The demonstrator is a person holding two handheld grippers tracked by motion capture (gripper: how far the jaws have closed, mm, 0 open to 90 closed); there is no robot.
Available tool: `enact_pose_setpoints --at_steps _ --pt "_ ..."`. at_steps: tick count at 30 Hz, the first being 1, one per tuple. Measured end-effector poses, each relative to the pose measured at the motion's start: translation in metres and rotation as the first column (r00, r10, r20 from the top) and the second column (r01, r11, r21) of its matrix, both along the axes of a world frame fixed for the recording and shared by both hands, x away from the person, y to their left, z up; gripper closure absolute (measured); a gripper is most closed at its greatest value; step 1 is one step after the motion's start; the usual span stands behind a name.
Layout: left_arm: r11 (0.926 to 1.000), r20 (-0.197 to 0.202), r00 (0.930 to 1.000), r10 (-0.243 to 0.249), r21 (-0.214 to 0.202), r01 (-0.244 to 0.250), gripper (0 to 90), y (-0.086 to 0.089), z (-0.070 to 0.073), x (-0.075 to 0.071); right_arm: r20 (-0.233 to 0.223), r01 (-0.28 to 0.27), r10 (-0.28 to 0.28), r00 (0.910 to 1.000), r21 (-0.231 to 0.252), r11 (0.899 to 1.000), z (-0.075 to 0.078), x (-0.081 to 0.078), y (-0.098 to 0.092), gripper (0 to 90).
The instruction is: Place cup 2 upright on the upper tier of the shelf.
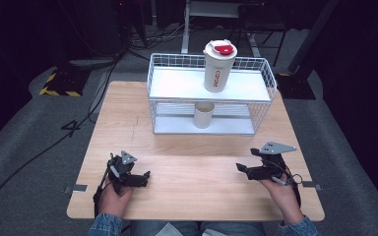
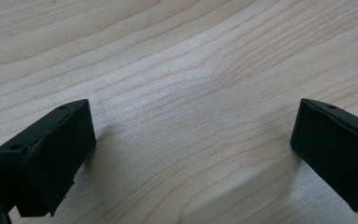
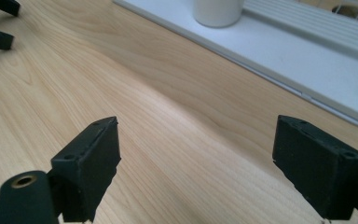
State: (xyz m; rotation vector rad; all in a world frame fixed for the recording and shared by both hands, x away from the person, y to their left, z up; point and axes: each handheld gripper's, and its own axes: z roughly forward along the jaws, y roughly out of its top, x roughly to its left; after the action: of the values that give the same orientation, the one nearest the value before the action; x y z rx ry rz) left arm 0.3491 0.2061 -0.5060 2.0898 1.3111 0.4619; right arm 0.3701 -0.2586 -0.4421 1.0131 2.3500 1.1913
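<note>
Jaws of the right gripper [image 3: 196, 163] stand wide apart with bare table [image 3: 74, 93] between them; the small white cup [image 3: 216, 11] sits well beyond, on the wire rack's [image 1: 261, 105] lower shelf. Left gripper [image 2: 193, 149] likewise gapes over wood.

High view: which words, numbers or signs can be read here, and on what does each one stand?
"4": dark mark on the grey floor.
Red vertical lettering on the white tumbler: too blurred to read.
Yellow-black hazard stripes: no text.
</note>
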Motion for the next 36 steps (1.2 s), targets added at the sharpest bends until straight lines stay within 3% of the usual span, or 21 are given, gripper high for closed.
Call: enact_pose_setpoints --at_steps 5,10,15,19,24,28,30,36 --pt "1.0000 0.000 1.0000 0.000 0.000 0.000 0.4 0.000 0.000 0.000 -0.016 0.023 -0.023 0.9996 -0.006 1.000 -0.012 -0.002 -0.005 15.3" --pt "1.0000 0.000 1.0000 0.000 0.000 0.000 0.4 0.000 0.000 0.000 -0.006 0.054 -0.054 0.9985 0.018 0.998 -0.028 -0.005 -0.013 15.3" --pt "1.0000 0.000 1.0000 0.000 0.000 0.000 0.4 0.000 0.000 0.000 -0.003 0.090 -0.090 0.9959 -0.008 0.996 -0.043 -0.006 -0.019 15.3" --pt "1.0000 0.000 1.0000 0.000 0.000 0.000 0.4 0.000 0.000 0.000 -0.005 0.125 -0.125 0.9922 0.008 0.992 -0.052 -0.007 -0.023 15.2" --pt "1.0000 0.000 1.0000 -0.001 0.000 0.001 0.4 0.000 0.000 0.000 -0.021 0.154 -0.155 0.9877 -0.050 0.987 -0.061 -0.004 -0.023 15.1" --pt "1.0000 0.000 1.0000 -0.001 0.000 0.001 0.4 0.000 0.000 0.000 -0.019 0.166 -0.168 0.9856 -0.059 0.984 -0.061 -0.003 -0.024 15.1" --pt "1.0000 0.000 1.0000 0.000 0.000 0.000 0.4 0.000 0.000 0.000 -0.045 0.178 -0.183 0.9820 -0.101 0.979 -0.063 -0.002 -0.023 13.1" --pt "1.0000 0.000 1.0000 0.000 0.000 0.000 0.4 0.000 0.000 0.000 -0.044 0.186 -0.192 0.9805 -0.105 0.977 -0.063 -0.002 -0.023 12.3"
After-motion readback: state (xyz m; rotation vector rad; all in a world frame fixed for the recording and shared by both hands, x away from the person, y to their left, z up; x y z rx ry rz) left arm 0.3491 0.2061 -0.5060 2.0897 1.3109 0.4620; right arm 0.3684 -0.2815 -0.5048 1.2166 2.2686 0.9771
